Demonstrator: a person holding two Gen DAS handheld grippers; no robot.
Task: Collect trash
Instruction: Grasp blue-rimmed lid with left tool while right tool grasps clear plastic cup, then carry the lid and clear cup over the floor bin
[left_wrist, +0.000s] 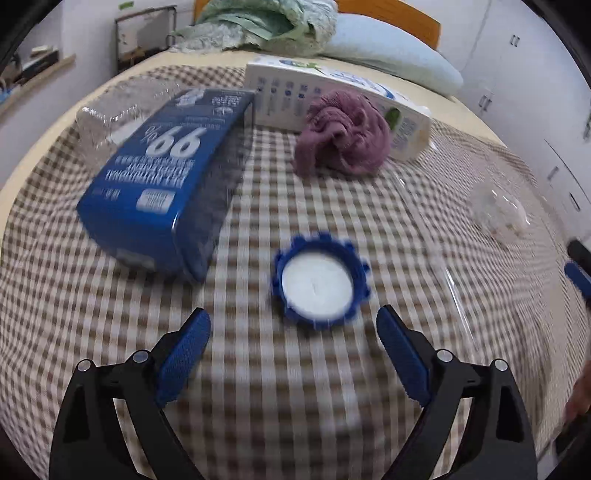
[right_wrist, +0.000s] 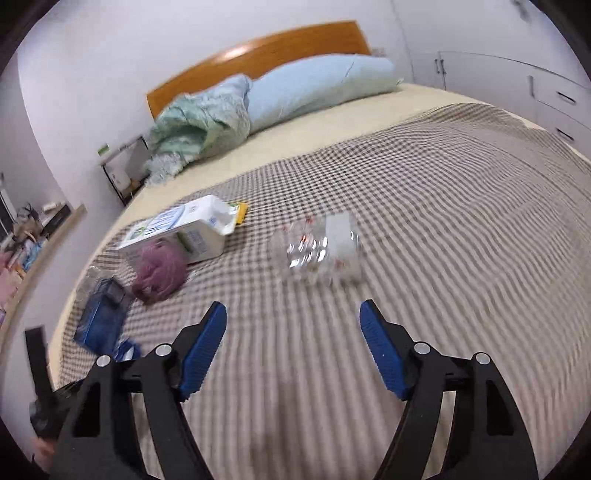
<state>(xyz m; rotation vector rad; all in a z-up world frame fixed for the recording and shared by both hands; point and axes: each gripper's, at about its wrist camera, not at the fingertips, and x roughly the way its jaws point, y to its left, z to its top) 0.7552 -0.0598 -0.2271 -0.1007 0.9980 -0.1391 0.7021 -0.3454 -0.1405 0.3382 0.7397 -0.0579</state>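
Note:
Trash lies on a checked bed cover (left_wrist: 295, 387). In the left wrist view a blue lid (left_wrist: 319, 282) with a white inside lies just ahead of my open, empty left gripper (left_wrist: 293, 325). A blue carton (left_wrist: 166, 173), a white carton (left_wrist: 332, 99), a purple cloth wad (left_wrist: 345, 136) and a clear plastic bottle (left_wrist: 110, 114) lie beyond. In the right wrist view my right gripper (right_wrist: 293, 314) is open and empty, a short way before a crushed clear plastic container (right_wrist: 319, 249). The white carton (right_wrist: 177, 232), purple wad (right_wrist: 160, 271) and blue carton (right_wrist: 101, 314) lie to its left.
A pale blue pillow (right_wrist: 317, 86) and a green quilt (right_wrist: 199, 122) lie at the wooden headboard (right_wrist: 258, 55). White cabinets (right_wrist: 554, 96) stand on the right, a shelf with clutter (right_wrist: 29, 236) on the left. A clear plastic piece (left_wrist: 498, 210) lies at the cover's right side.

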